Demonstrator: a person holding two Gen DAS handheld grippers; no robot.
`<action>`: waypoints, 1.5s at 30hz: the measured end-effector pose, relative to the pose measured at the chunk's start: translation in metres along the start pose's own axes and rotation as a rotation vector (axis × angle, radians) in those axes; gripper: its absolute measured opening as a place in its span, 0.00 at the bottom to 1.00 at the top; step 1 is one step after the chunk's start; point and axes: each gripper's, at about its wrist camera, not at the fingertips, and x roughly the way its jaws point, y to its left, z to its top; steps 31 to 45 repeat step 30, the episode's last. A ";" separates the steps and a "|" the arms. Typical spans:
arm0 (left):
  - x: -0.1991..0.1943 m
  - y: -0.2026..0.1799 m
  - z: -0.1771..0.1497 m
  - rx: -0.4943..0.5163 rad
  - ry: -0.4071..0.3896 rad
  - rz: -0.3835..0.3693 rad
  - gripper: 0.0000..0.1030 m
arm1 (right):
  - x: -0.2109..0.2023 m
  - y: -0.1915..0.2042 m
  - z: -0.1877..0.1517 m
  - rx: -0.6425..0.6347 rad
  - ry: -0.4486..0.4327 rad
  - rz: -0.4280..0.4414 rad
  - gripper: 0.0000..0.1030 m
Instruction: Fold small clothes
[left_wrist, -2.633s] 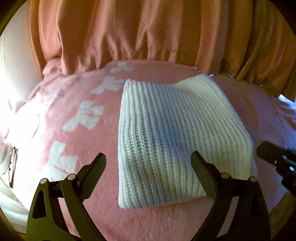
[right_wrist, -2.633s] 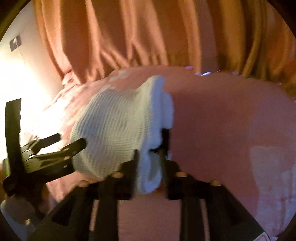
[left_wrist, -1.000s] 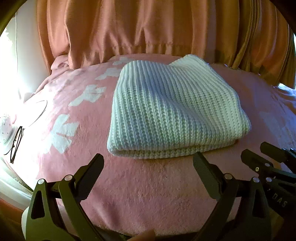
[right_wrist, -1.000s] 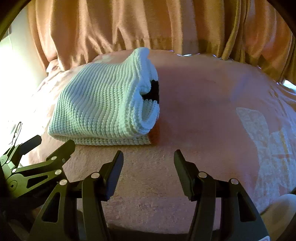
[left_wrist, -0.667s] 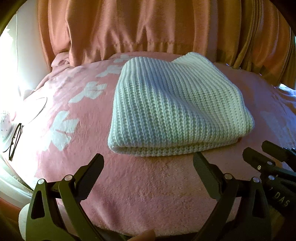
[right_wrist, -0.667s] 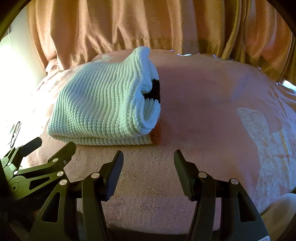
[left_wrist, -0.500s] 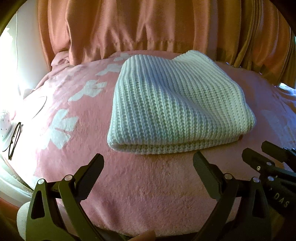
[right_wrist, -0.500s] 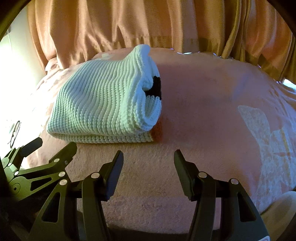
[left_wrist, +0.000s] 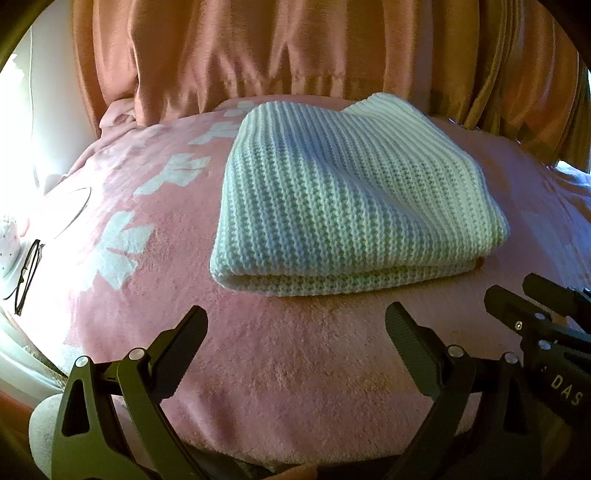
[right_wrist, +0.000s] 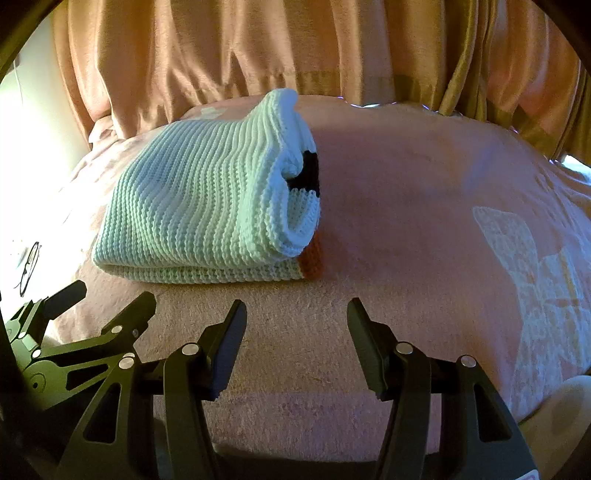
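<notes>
**Inspector:** Status of the white ribbed knitted garment (left_wrist: 343, 199)?

**Assistant:** Folded into a thick rectangle, lying centre frame in the left wrist view and centre-left in the right wrist view, on the pink plush bow-print blanket (left_wrist: 295, 362). An orange edge and a black patch show at its right end.

**Inspector:** The tongs?

**Assistant:** Left tongs (left_wrist: 295, 332) released, empty, just short of the near fold. Right tongs (right_wrist: 295, 325) likewise spread, gripping nothing, near the lower right corner.

**Inspector:** Recommendation?

**Assistant:** The fold appears finished. If tidying, I would tuck that loose right-hand lip under, pinching only the top layer, and press flat without dragging the blanket.
</notes>
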 end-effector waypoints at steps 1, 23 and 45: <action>0.000 0.000 0.000 0.000 0.001 0.000 0.92 | 0.000 0.000 0.000 0.000 0.001 0.000 0.54; 0.000 -0.003 -0.004 0.006 0.001 -0.009 0.92 | -0.001 0.003 -0.001 0.005 0.003 0.001 0.54; -0.002 0.000 -0.003 -0.007 -0.003 -0.013 0.92 | -0.001 0.004 -0.001 0.003 0.001 -0.002 0.54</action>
